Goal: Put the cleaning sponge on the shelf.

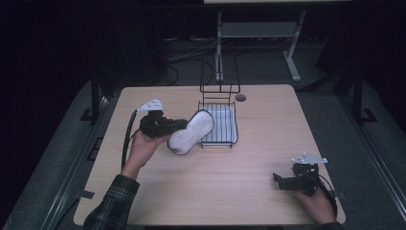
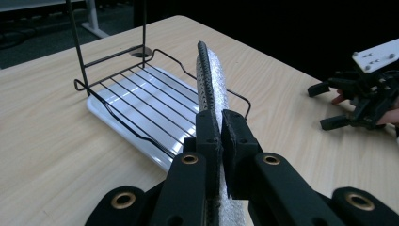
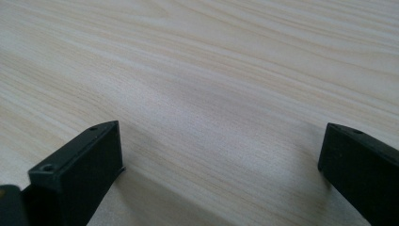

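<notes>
Above the table (image 1: 206,182), just left of the rack (image 1: 219,125), the left gripper (image 1: 184,123) is pinching an insole (image 1: 190,132) by one end, jaws pressed tight on its edge. The insole is hanging clear of the wood, its far end reaching over the rack's near-left corner; whether it is touching the wires there I cannot tell. In the left gripper view it is standing on edge between the jaws, rising away from the camera toward the rack (image 2: 141,101) and the white tray (image 2: 155,106) under the wires.

It is looking light and soft: thin, foam-like, holding its long curve without drooping, so it is probably springy rather than limp. Nothing about it is suggesting fragility. The surface is textured, so a firm pinch should not be slipping. The end now held seems a sound place to grip; a hold nearer the narrow waist would likely be giving more control if it has to be slotted between wires.

The insole (image 2: 214,89) is showing a pale grey, speckled face and a dark dimpled edge band. From above it is a rounded hourglass outline, wider at both ends.

The right gripper (image 1: 287,182) is resting low at the table's near-right corner, jaws spread wide, holding nothing.
</notes>
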Demonstrator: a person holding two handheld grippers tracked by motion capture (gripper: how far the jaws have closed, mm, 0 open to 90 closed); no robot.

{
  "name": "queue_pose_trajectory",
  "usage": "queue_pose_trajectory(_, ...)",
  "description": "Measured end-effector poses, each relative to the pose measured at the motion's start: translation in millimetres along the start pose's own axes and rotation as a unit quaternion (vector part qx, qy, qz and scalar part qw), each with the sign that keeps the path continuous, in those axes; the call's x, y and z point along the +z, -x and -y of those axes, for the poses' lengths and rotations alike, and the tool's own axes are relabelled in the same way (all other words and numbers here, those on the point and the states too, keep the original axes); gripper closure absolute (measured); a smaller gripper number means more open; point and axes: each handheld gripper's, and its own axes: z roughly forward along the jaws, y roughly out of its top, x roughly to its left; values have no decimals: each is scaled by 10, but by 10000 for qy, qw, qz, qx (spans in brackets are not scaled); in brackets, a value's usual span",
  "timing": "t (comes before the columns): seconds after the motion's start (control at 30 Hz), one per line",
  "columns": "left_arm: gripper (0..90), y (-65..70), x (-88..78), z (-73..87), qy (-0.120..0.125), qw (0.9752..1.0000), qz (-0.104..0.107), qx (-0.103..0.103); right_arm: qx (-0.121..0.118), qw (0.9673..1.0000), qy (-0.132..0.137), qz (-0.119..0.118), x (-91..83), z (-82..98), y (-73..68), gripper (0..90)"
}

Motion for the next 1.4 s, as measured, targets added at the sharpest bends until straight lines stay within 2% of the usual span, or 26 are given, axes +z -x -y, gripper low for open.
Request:
queue_pose_trajectory(0.1,859,-25,59,-63,101,9999,77,-17,0,10000,0,-1,0,0,0,0)
queue_pose_trajectory(0.37,864,-76,222,-230,159,9998,41,58,4,10000,-2,1,0,0,-1,0)
queue_pose_trajectory(0.5,865,-113,318,-301,230,9997,26,26,2,10000,-3,0,0,0,0,0)
queue_pose_trajectory(0.63,866,-146,396,-323,330,9995,12,-31,2,10000,-3,1,-1,0,0,0)
queue_pose_trajectory(1.03,868,-277,683,-365,414,9989,-64,-186,1,10000,-3,0,0,0,0,0)
queue_pose_trajectory(1.13,868,-310,750,-365,358,9992,-68,-191,3,10000,-2,1,0,0,0,0)
queue_pose_trajectory(1.23,868,-328,839,-363,367,9988,-29,-324,4,10000,-2,1,0,0,0,0)
queue_pose_trajectory(1.4,867,-377,963,-375,259,9992,-18,-299,3,10000,-2,1,0,0,0,0)
